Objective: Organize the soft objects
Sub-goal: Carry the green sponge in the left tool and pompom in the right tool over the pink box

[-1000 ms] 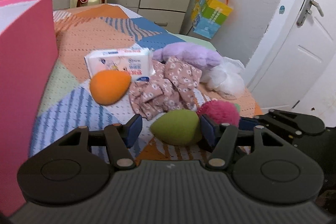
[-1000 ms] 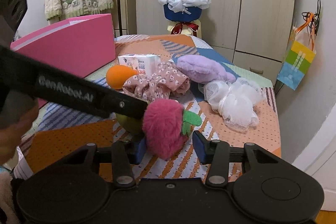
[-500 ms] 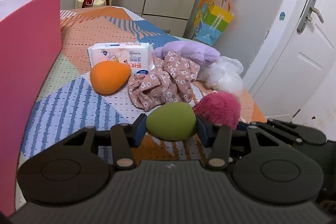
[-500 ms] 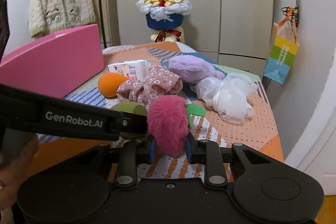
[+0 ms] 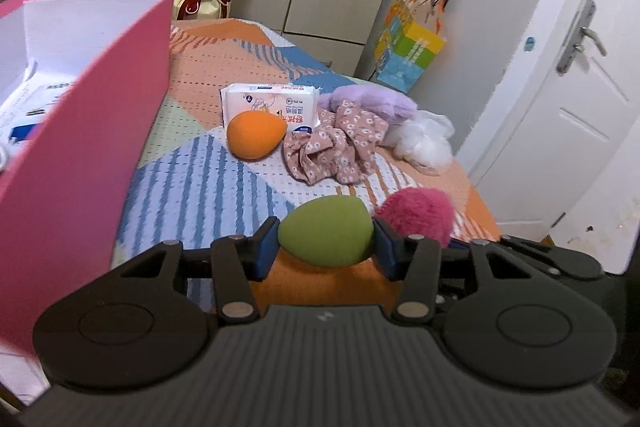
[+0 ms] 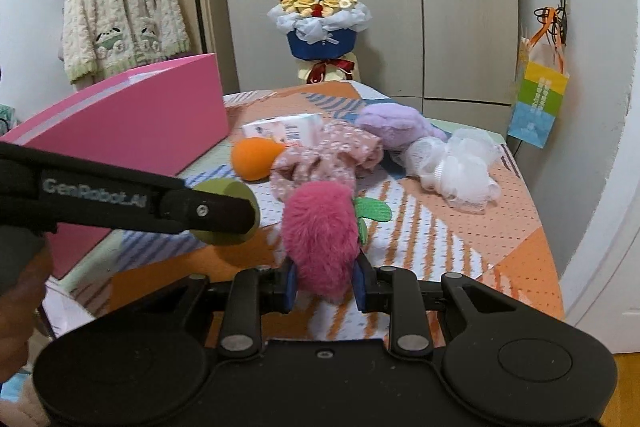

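Bedroom, patchwork bed (image 5: 192,187) as the surface. Left gripper (image 5: 326,247) jaws pinch the green sponge egg (image 5: 326,231); right gripper (image 6: 325,281) jaws squeeze the pink plush strawberry (image 6: 320,235) — both lifted clear of the bed. Pink box (image 5: 100,131) sits open just to my left. My call: swing left first, keep the pinch light, release low inside — avoid bumping the wall. Orange sponge egg (image 5: 256,135) and floral scrunchie (image 5: 340,155) wait behind.

Pink box wall (image 5: 104,131) leftward (tall)
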The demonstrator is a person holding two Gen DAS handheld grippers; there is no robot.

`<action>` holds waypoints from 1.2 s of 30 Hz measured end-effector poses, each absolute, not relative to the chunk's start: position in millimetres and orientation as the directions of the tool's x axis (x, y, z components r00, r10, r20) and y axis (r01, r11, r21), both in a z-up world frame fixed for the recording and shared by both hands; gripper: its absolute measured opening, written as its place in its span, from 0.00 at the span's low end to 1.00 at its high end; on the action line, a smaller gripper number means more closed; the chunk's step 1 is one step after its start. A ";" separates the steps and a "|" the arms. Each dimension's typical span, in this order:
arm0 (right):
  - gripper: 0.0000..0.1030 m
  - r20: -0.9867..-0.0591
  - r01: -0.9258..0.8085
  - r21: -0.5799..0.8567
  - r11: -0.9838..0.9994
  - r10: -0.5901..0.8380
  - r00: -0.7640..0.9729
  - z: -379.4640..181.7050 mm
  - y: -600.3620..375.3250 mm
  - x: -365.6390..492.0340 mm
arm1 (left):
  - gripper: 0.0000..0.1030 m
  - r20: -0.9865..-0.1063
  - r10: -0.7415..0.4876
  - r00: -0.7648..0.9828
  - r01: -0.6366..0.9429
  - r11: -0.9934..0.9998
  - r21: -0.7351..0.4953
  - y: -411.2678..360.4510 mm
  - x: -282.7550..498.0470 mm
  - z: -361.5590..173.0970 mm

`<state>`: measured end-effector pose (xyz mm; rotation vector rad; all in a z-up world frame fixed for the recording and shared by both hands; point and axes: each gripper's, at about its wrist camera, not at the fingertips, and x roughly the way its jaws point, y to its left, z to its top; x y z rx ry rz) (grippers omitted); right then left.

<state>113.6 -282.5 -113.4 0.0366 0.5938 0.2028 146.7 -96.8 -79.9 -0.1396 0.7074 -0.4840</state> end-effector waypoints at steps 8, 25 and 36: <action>0.30 -0.555 -0.244 0.110 0.964 0.263 0.789 -98.3 -257.4 77.8 | 0.47 -0.574 -0.471 0.669 0.412 0.879 -0.241 -66.8 96.9 -60.2; 0.30 -0.613 -0.464 0.102 0.880 0.423 0.668 -52.3 -195.6 24.8 | 0.47 -0.649 -0.410 0.641 0.340 0.910 -0.239 19.3 45.2 -34.3; 0.30 -0.622 -0.609 0.166 0.776 0.561 0.546 -22.1 -150.8 23.0 | 0.47 -0.679 -0.400 0.615 0.289 0.916 -0.278 72.0 36.3 -13.1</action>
